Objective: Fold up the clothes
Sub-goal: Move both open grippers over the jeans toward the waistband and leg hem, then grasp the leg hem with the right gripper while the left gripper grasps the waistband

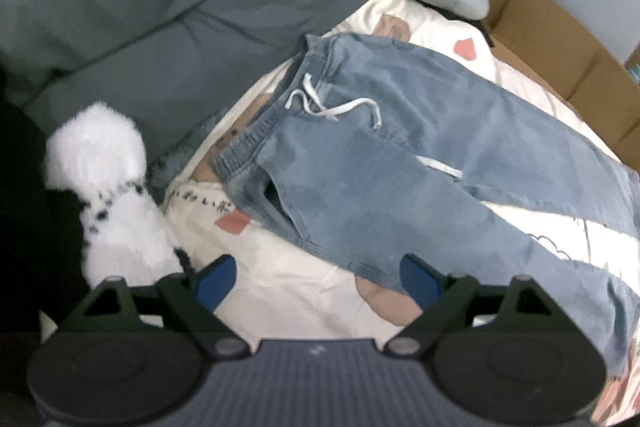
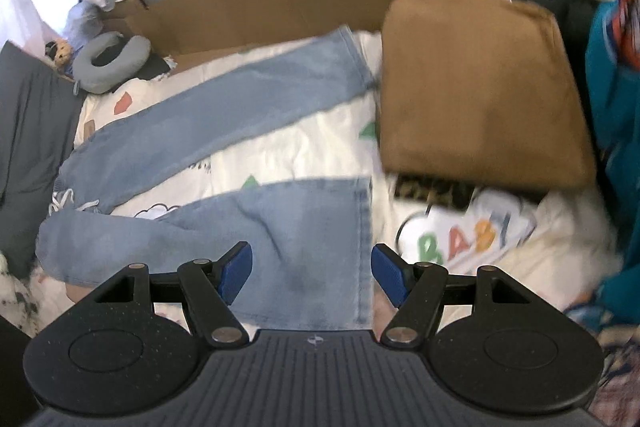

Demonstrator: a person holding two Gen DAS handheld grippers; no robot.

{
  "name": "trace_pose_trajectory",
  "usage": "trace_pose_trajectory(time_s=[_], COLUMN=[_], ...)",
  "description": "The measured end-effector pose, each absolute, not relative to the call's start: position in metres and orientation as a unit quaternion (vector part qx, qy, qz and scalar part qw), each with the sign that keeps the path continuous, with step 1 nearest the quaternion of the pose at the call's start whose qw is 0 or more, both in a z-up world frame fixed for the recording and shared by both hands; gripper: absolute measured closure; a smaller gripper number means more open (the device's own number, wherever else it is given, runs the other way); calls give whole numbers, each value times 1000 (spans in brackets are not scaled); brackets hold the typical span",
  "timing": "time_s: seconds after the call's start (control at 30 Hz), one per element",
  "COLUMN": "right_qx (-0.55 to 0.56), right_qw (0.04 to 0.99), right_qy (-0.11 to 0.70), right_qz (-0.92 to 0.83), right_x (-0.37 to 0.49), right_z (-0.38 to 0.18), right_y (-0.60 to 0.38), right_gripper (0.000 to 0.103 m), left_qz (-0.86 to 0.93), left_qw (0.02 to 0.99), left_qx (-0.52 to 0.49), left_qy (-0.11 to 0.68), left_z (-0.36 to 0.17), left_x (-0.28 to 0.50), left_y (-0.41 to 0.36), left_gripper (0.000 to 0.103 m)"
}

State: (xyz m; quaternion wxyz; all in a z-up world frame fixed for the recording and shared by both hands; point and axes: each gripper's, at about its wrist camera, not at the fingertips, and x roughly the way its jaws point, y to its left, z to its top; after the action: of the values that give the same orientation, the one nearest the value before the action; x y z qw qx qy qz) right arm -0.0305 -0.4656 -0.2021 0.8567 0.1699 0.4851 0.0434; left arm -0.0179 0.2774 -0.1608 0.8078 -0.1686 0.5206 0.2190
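A: Now, where are the jeans (image 1: 400, 155)?

B: Spread flat on the printed bed sheet (image 1: 280, 279), legs apart.

A: Procedure?

B: Likely pinch hem (image 2: 362, 251) and hip edge together, lift evenly, lay one leg over the other.

A: Tools?

B: Left hand-held gripper (image 1: 318, 277): jaws spread, empty, over the hip edge. Right hand-held gripper (image 2: 312, 271): jaws spread, empty, over the hem.

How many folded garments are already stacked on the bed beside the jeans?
2 visible, right wrist view: a brown folded garment on top, and a leopard-print piece peeking out beneath it, right of the jeans. More may be hidden underneath.
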Motion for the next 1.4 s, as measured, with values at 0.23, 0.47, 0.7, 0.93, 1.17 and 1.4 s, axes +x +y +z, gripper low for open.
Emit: trace_pose_trajectory(time_s=[0.23, 0.47, 0.7, 0.93, 1.17, 1.4], right_qx=[204, 227, 276, 319, 400, 417], right_qw=[831, 810, 777, 756, 760, 772], right_qy=[515, 540, 565, 570, 512, 480], right_qz=[38, 37, 30, 35, 28, 25], right_x=[-41, -41, -41, -49, -50, -45], right_z=[-247, -288, -342, -377, -373, -363], right_y=[-463, -458, -454, -454, -477, -483], right_gripper=[32, 32, 34, 34, 34, 42], left_qz=[227, 227, 227, 219, 211, 213], left_qw=[803, 794, 792, 784, 784, 786], left_qx=[-175, -184, -200, -195, -203, -234], left_qy=[522, 533, 530, 547, 547, 531], left_z=[-185, -219, -260, -300, -317, -324], left_x=[-15, -7, -4, -1, 2, 5], left_y=[282, 288, 291, 289, 282, 287], left_gripper=[13, 13, 13, 13, 13, 20])
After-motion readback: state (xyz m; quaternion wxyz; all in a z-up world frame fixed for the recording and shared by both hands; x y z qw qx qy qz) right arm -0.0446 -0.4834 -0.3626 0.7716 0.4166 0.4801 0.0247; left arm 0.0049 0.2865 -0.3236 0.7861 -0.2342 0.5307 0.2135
